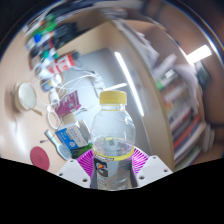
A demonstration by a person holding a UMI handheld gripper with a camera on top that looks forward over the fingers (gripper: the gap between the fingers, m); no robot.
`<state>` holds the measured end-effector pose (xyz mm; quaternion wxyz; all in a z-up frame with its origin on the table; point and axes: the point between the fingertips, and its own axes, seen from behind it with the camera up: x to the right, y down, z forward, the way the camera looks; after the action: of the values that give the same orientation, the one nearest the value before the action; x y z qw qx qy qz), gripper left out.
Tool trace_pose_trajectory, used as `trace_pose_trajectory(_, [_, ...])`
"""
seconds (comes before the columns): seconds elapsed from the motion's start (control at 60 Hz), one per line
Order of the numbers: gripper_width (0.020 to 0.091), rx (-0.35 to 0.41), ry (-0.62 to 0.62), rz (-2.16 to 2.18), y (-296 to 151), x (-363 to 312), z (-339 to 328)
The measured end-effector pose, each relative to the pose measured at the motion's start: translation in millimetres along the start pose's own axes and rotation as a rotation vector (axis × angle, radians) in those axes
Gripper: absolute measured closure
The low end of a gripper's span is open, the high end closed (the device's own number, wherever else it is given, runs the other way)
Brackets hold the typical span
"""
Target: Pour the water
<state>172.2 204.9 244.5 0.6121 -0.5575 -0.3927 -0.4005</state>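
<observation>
Right now your gripper (112, 166) is closed on the bottle (111, 135): both pink pads (88, 160) press its lower sides, so it sits between the fingers, not ahead of them. Its long axis runs straight away from you, yellow cap (114, 99) at the far end, and the scene behind is tilted, so the bottle seems lifted off the table (40, 125). Beyond it, off to the left, packets lie about and farther still sits a white cup (25, 95), probably your pouring target; tip the cap toward it.
</observation>
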Motion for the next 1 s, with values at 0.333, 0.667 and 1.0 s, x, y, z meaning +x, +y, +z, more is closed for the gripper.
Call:
trace_pose_trajectory(0.333, [0.0636, 0.198, 0.1, -1.167, -125, -81, 37])
trace_pose_trajectory(0.667, [0.0641, 0.22, 0.081, -1.418, -144, -112, 42])
trace_pose_trajectory(1.0, [0.0636, 0.094, -0.075, -0.102, -132, -32, 38])
